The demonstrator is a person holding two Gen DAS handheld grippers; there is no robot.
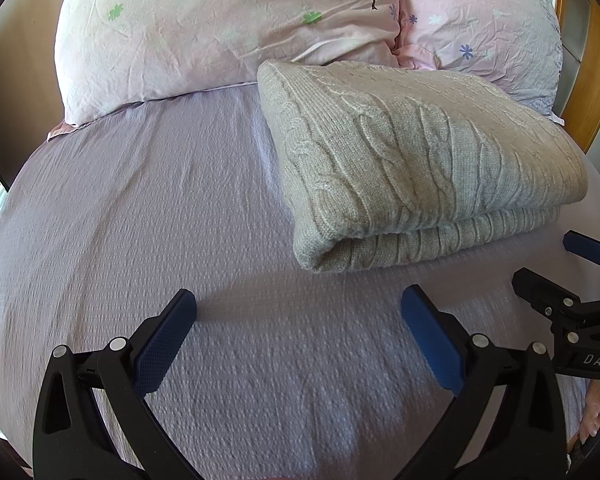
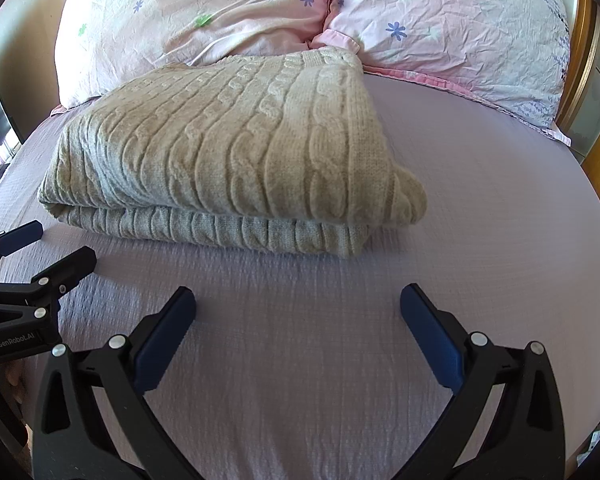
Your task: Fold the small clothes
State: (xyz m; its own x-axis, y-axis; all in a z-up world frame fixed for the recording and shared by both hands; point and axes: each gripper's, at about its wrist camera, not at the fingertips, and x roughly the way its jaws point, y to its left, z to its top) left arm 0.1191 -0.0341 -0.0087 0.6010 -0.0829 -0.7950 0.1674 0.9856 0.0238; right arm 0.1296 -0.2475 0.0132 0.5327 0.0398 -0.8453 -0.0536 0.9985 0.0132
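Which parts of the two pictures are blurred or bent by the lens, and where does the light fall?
Left wrist view: the purple bedsheet near the left tool is smeared by motion blur; the folded knit sweater stays fairly sharp. Right wrist view: sharper overall, sunlight brightens the sweater's top. Both views: fisheye curves the bed edges, and the corners are black.

I read bright, even daylight in both views. Soft shadow lies beneath the folded sweater (image 1: 420, 160). The bedsheet (image 1: 140, 220) near it shows motion blur. Fisheye bending, dark vignette at corners.
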